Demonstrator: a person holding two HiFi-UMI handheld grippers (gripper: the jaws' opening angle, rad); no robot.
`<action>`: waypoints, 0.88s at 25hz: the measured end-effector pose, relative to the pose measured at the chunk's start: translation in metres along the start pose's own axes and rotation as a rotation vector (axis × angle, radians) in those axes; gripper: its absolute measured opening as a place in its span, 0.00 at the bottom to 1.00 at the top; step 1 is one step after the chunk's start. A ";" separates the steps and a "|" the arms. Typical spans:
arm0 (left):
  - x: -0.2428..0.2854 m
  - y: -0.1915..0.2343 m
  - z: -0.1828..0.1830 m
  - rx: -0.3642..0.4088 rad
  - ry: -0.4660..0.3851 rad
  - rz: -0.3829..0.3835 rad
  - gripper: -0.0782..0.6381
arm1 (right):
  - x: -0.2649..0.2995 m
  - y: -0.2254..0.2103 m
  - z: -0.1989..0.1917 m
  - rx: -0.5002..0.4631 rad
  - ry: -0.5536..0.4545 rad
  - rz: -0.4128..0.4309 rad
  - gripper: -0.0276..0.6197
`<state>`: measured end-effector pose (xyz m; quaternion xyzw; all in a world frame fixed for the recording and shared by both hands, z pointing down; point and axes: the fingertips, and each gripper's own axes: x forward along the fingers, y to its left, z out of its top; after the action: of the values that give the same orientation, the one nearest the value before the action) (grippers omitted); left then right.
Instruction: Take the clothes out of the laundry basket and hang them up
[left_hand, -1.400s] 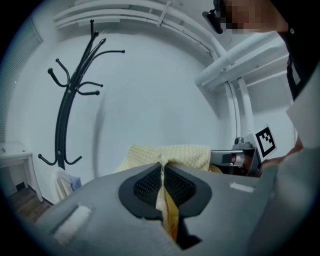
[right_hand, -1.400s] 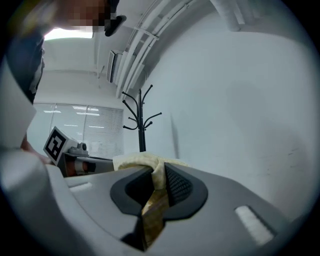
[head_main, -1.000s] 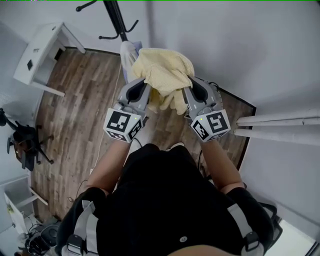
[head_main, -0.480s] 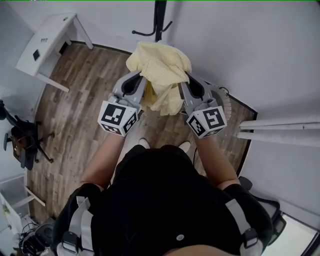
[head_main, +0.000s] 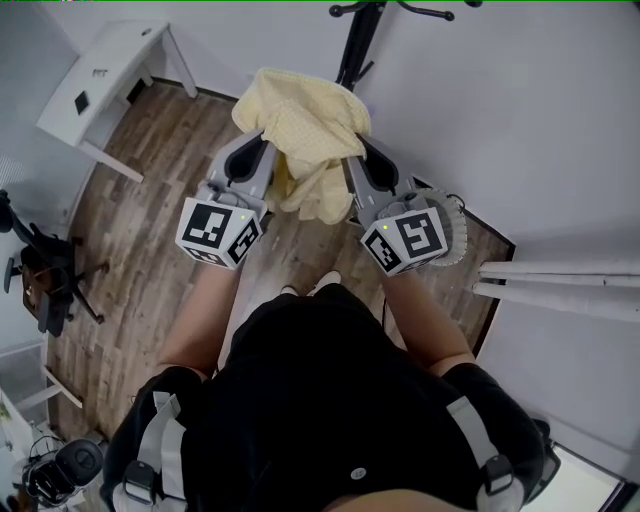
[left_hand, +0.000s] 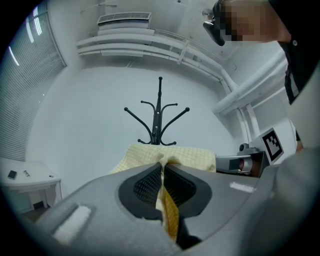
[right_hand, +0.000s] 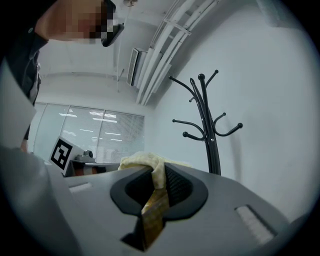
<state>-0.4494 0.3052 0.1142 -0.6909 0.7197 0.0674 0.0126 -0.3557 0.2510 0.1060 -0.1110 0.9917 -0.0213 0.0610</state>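
Head view: the yellow garment (head_main: 300, 135) is being carried closer to the black coat stand (head_main: 353, 52) than a second ago. It is being clamped at either side by the left gripper (head_main: 266, 145) and the right gripper (head_main: 352, 152), so hanging is likely being neared.

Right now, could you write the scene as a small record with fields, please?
Held item: yellow cloth, held up between both grippers
Left gripper: shut on the yellow cloth
Right gripper: shut on the yellow cloth
Ahead: black coat stand, hooks bare
Left side: white desk on the wood floor
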 end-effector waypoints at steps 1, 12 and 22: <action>0.004 0.004 0.004 0.008 -0.008 0.008 0.12 | 0.006 -0.001 0.005 -0.006 -0.012 0.011 0.10; 0.038 0.082 0.007 0.012 -0.002 0.024 0.12 | 0.091 -0.007 -0.006 0.056 -0.009 0.001 0.10; 0.100 0.178 -0.025 0.003 0.060 -0.241 0.12 | 0.175 -0.015 -0.060 0.058 0.028 -0.271 0.11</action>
<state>-0.6293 0.2091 0.1416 -0.7743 0.6314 0.0437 0.0002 -0.5297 0.1992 0.1457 -0.2418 0.9674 -0.0595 0.0469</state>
